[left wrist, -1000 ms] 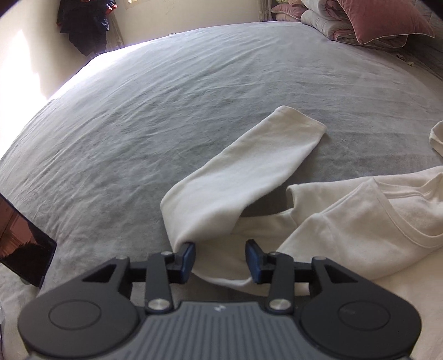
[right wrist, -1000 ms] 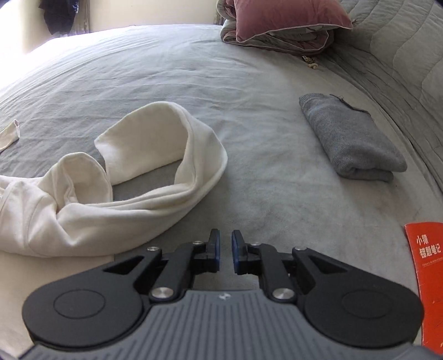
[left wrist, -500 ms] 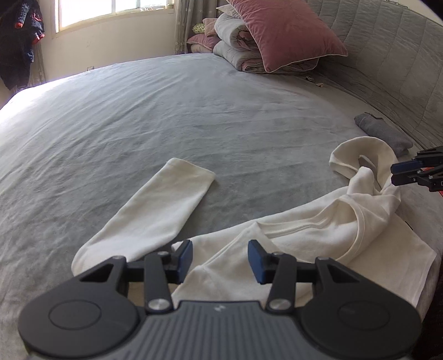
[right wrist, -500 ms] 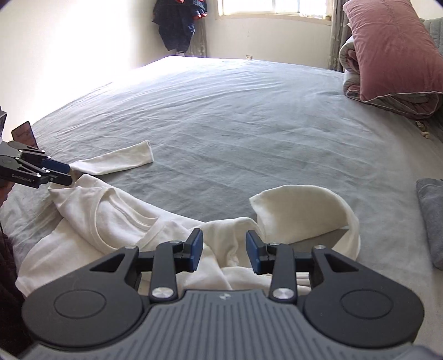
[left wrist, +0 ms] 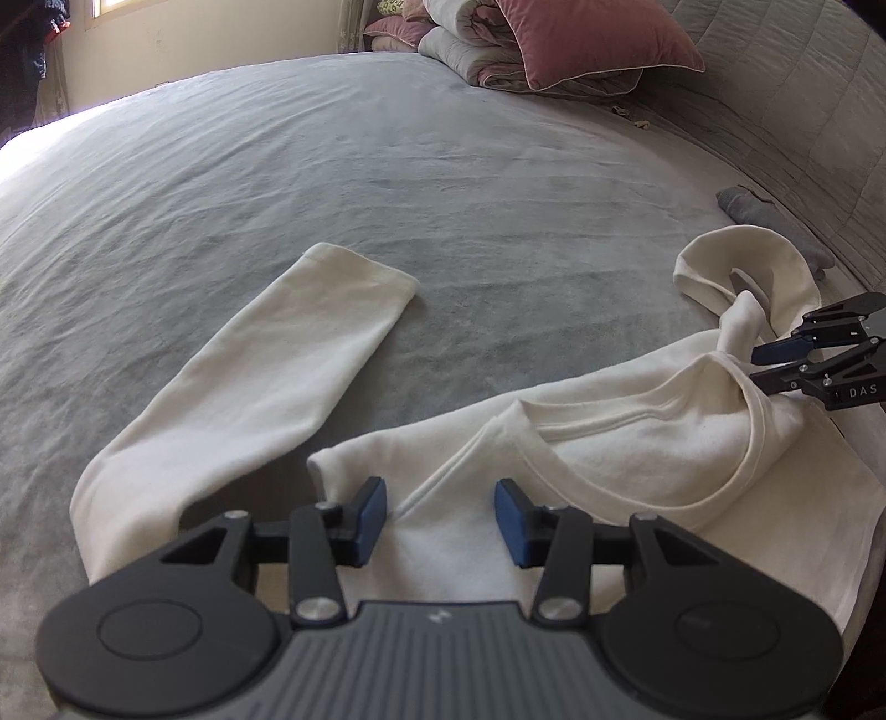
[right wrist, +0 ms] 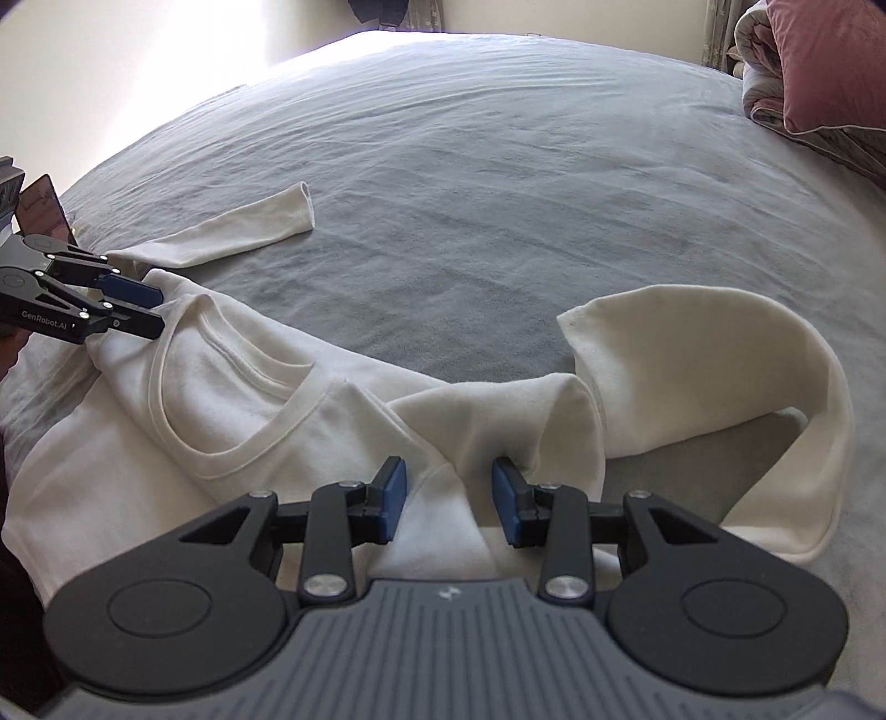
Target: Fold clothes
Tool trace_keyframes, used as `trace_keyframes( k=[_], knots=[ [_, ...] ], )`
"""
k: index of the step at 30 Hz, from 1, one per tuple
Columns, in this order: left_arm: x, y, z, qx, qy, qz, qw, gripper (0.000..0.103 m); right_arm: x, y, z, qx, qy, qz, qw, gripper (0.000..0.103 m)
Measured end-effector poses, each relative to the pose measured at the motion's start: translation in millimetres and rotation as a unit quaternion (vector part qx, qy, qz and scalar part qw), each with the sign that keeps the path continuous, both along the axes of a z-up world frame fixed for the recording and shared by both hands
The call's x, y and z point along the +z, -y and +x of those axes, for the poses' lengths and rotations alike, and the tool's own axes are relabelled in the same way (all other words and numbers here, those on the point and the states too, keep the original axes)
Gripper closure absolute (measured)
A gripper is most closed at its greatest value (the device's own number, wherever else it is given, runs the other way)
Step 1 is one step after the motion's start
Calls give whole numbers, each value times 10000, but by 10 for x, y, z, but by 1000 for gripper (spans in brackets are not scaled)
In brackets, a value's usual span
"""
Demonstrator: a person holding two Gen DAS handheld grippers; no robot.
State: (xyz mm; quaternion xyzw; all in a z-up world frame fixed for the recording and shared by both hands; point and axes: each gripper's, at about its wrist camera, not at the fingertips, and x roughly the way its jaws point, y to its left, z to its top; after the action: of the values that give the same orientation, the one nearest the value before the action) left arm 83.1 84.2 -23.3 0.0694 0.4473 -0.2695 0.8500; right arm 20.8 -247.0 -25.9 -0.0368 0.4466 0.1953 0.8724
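Observation:
A cream long-sleeved shirt (left wrist: 637,459) lies neckline-up near the front edge of the grey bed (left wrist: 387,166). One sleeve (left wrist: 266,382) stretches straight out to the left. The other sleeve (right wrist: 720,371) curls in a loop on the right. My left gripper (left wrist: 440,512) is open, its blue pads either side of the shirt's left shoulder seam. My right gripper (right wrist: 449,490) is open over the bunched right shoulder, with a fold of cloth between its pads. Each gripper shows in the other's view: the right gripper (left wrist: 767,365) and the left gripper (right wrist: 147,310).
A folded grey garment (left wrist: 775,221) lies at the bed's right side. Pink pillow (left wrist: 587,44) and rolled quilts are stacked at the far end by the padded headboard (left wrist: 803,111). A dark screen (right wrist: 41,205) stands beyond the bed's left edge.
Both grippers swung in toward the shirt's shoulders. The right gripper, shut a second ago, has opened and now straddles the shoulder fold. The left stayed open and moved off the sleeve.

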Motion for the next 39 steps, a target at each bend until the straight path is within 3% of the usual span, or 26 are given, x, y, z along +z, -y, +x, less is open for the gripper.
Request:
trace_keyframes(
  k=[5, 11, 20, 27, 34, 39],
  knots=[
    [-15, -14, -33, -4, -18, 23, 10000, 67, -56, -26, -22, 59, 3, -38, 10000, 63],
    [31, -51, -119, 96, 59, -74, 9999, 100, -19, -106, -106, 105, 135, -162, 9997, 86],
    [341, -41, -302, 416, 972, -274, 9940, 101, 272, -178, -368, -219, 1148, -313, 9927, 93],
    [568, 109, -204, 877, 1997, -107, 9759, 101, 435, -292, -249, -612, 2066, -718, 9739, 97],
    [660, 263, 216, 1538, 2521, -58, 9554, 101, 489, -298, 219, -998, 2582, -902, 9567, 97],
    [682, 434, 594, 1725, 2904, 167, 9411, 101, 528, -303, 552, -1271, 2943, -1032, 9416, 97]
  ],
)
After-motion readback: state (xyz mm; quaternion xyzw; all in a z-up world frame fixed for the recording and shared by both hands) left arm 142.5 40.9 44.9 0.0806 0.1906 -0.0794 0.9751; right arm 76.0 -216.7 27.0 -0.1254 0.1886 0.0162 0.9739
